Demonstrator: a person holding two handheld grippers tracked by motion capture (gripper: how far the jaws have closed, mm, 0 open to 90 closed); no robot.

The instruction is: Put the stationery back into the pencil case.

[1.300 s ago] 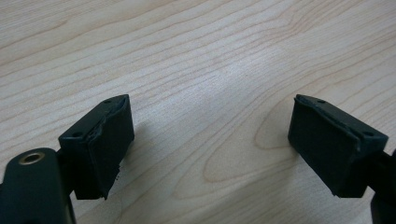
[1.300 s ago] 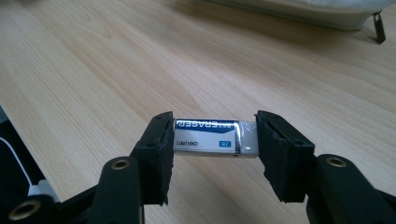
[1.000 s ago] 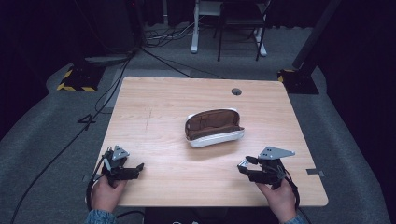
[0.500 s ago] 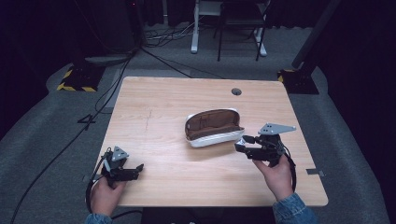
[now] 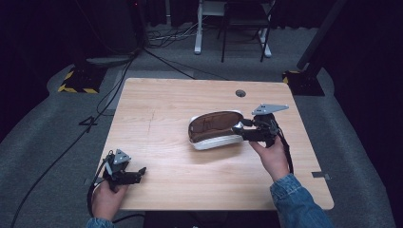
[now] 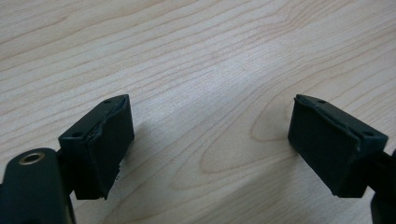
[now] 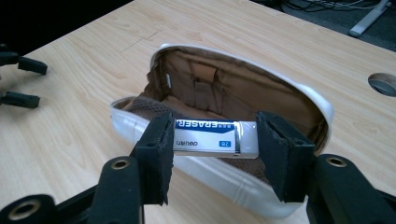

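A white pencil case (image 5: 214, 141) (image 7: 224, 179) with a brown lining lies open in the middle of the wooden table (image 5: 166, 109). My right gripper (image 5: 241, 127) (image 7: 215, 140) is at the case's right end, shut on a white and blue eraser (image 7: 215, 136) held end to end between its pads, just over the case's near rim. My left gripper (image 5: 139, 173) (image 6: 208, 144) rests near the table's front left, open, with bare wood between its fingers.
A round cable hole (image 5: 240, 93) sits near the table's far edge. Beyond the table are a white desk frame (image 5: 199, 28), floor cables (image 5: 157, 57) and yellow-black striped bases (image 5: 76, 85).
My right gripper has moved from the front right of the table up and left to the case's right end. The left gripper has stayed put.
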